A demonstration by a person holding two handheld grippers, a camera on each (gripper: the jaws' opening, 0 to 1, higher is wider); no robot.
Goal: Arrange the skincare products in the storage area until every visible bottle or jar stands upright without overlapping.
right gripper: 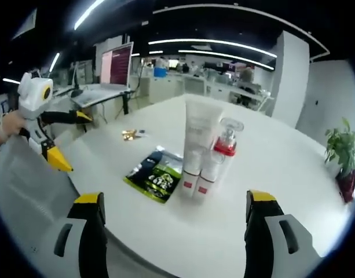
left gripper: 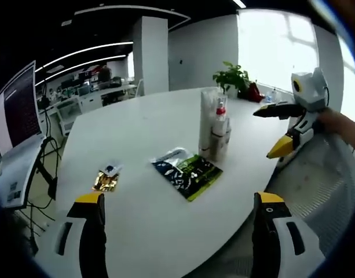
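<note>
A cluster of skincare products stands upright on the white table (left gripper: 142, 127): a tall white tube (left gripper: 208, 119) (right gripper: 199, 130) and a clear pump bottle with a red collar (left gripper: 221, 123) (right gripper: 225, 145), touching each other. Beside them lies a flat green-and-black sachet pack (left gripper: 187, 172) (right gripper: 154, 172). A small gold packet (left gripper: 106, 180) (right gripper: 131, 134) lies further off. My left gripper (left gripper: 179, 200) (right gripper: 60, 139) is open, short of the pack. My right gripper (right gripper: 174, 200) (left gripper: 280, 130) is open too, near the table's edge, holding nothing.
A potted plant (left gripper: 232, 76) (right gripper: 342, 147) and a red object (left gripper: 255, 92) stand at the table's far end. A monitor (left gripper: 18, 110) on a side desk with cables flanks one side. A laptop (right gripper: 114, 66) sits on another desk. A person's hand (left gripper: 342, 124) holds the right gripper.
</note>
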